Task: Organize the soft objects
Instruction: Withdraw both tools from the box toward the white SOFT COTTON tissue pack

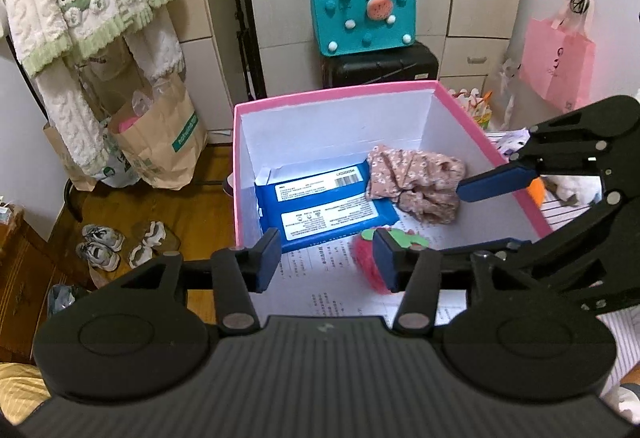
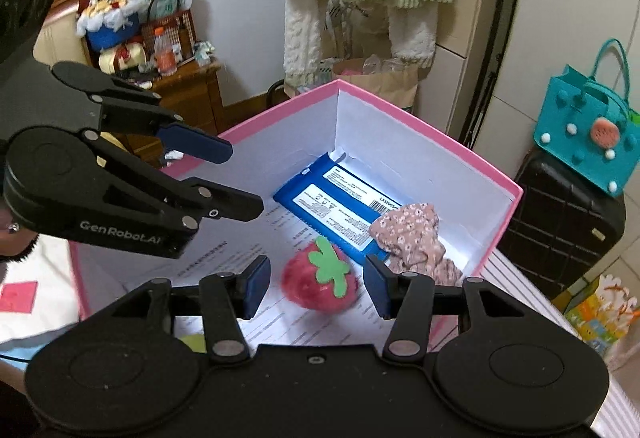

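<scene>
I held both grippers, left (image 1: 326,258) and right (image 2: 316,286), parted and empty above the box (image 2: 460,154), the strawberry (image 2: 320,278) lying inside, apparently dropped there for sorting.

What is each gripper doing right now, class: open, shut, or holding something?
Left gripper: open, holding nothing.
Right gripper: open above the strawberry plush, not gripping it.

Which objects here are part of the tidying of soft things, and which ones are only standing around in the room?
Part of the job:
- pink box
- strawberry plush, inside the box
- floral cloth, inside the box
- blue wipes pack, inside the box

Just lying about:
- teal felt bag
- black suitcase
- pink hanging bag
- brown paper bags
- shoes
</scene>
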### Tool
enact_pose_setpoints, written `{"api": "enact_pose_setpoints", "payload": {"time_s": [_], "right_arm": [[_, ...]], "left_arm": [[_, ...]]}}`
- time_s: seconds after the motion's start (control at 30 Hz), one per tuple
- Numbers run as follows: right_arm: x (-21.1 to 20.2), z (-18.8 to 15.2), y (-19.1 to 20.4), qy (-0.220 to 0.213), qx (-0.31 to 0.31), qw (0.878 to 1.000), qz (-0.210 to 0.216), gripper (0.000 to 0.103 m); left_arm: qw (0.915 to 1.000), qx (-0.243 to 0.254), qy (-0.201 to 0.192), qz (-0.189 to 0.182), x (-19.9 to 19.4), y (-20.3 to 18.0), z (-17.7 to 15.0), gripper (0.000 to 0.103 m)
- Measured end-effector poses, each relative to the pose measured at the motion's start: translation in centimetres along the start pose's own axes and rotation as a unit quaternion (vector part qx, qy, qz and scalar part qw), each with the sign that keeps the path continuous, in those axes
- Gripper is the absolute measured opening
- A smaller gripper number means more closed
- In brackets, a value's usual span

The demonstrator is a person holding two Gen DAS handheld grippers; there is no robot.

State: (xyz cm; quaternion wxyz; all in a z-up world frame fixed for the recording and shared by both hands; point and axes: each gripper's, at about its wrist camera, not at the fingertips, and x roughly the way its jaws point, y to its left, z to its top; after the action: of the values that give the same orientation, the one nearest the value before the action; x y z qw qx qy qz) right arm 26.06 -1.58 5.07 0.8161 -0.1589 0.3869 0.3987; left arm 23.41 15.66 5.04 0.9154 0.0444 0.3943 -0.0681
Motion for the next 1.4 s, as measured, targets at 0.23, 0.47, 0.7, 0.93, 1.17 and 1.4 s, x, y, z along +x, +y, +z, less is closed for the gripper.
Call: {"api": "enact_pose_setpoints", "payload": {"time_s": [0.23, 0.47, 0.7, 0.93, 1.17, 1.4], "right_arm": [[-2.9, -0.9, 1.1, -0.01, 0.015, 1.0, 0.005, 0.058], [-5.8, -1.4, 2.4, -0.022, 0.02, 0.999, 0.012, 0.06], [-9.4, -2.5, 4.2, -0.055, 0.003, 0.998, 0.007, 0.063], [-13.2, -3.8, 5.8, -0.078, -0.013, 0.997, -0.004, 0.063], [-16.4, -6.1, 7.4, -0.101, -0.031, 0.994, -0.009, 0.064], [-18.2, -9.0, 7.7, -0.113, -0.018, 0.993, -0.022, 0.067]], "left_arm": [[0.9998, 0.01, 0.0, -0.017, -3.0, -0.6, -0.8, 0.054], [0.9991, 0.021, 0.009, -0.035, -6.1, -1.2, -1.7, 0.057], [0.9985, 0.032, -0.002, -0.044, -9.7, -2.4, -2.7, 0.063], [0.998, 0.049, 0.005, -0.041, -12.3, -3.8, -2.9, 0.064], [0.9964, 0.07, -0.019, -0.043, -14.9, -5.5, -4.0, 0.069], [0.994, 0.084, -0.028, -0.064, -15.9, -7.7, -5.5, 0.072]]}}
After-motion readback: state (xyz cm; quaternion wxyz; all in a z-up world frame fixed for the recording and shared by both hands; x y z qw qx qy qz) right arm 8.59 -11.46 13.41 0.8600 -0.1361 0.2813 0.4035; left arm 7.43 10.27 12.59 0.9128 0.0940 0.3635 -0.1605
